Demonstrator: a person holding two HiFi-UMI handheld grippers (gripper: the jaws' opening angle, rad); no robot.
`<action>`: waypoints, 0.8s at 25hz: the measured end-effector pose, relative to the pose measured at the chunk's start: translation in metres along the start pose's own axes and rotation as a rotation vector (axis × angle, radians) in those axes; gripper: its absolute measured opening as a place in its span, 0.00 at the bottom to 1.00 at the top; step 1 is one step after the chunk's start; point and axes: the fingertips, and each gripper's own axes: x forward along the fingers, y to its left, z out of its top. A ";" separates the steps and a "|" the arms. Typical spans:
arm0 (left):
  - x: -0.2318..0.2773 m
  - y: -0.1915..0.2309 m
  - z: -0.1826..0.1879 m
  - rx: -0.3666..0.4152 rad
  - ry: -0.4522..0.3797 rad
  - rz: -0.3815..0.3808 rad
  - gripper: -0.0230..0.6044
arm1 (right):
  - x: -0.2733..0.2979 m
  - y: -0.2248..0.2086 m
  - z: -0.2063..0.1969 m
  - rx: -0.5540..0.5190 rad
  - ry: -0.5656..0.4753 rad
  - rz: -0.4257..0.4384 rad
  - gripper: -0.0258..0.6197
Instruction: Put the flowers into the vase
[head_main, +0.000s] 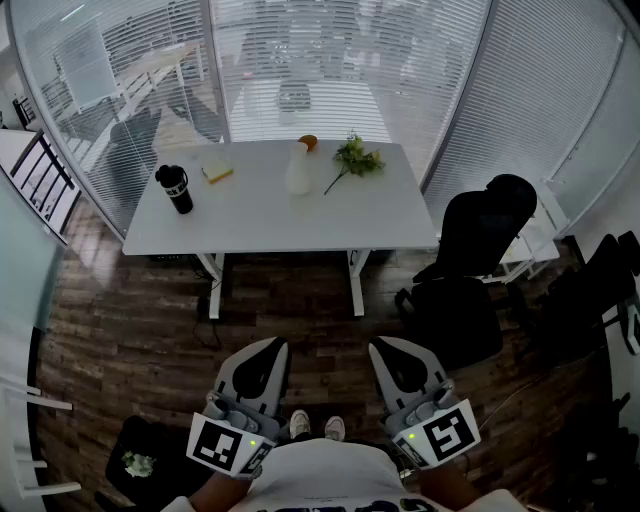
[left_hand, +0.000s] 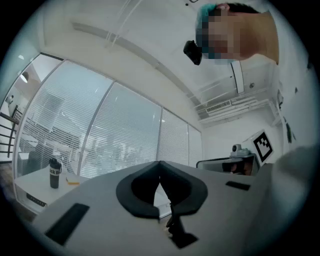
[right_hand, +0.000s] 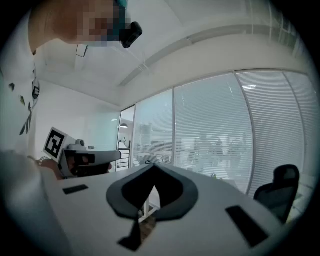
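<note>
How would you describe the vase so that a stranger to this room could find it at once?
Look at the white table before the glass wall. Near the middle of its far edge stands the vase, just left of the green flowers. It is the only pale upright thing there; the bottle further left is black.

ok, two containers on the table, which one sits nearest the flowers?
The white vase, just left of the flowers at the far edge of the table. The black bottle stands apart near the left end, beyond the yellow pad.
</note>
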 end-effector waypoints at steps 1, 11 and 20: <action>-0.003 0.003 0.001 -0.001 0.001 0.001 0.06 | 0.002 0.003 0.001 -0.002 -0.001 0.000 0.05; -0.028 0.032 -0.003 -0.015 0.015 -0.017 0.06 | 0.022 0.028 0.000 0.013 -0.013 -0.021 0.05; -0.015 0.055 -0.010 -0.031 0.034 -0.016 0.06 | 0.048 0.023 -0.012 0.027 0.011 -0.014 0.05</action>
